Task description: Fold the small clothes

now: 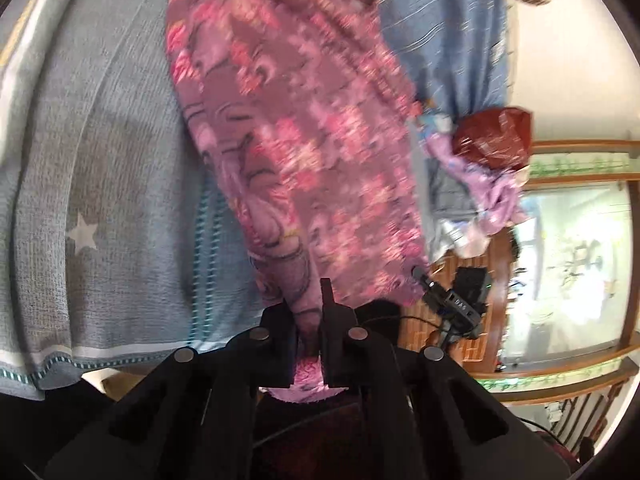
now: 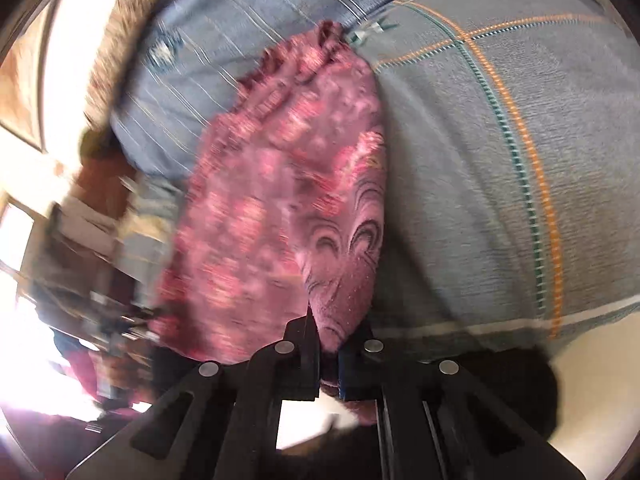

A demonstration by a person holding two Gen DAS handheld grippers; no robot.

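— What's under us?
— I see the grey blanket [image 1: 120,152] spread wide, and the pink patterned garment [image 1: 304,128] draped across it.
— And the tools?
— My left gripper [image 1: 308,312] and right gripper [image 2: 332,332] both pinch its edge.

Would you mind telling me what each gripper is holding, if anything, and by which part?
Both hold the pink patterned garment: the left gripper and the right gripper are each shut on its near edge.
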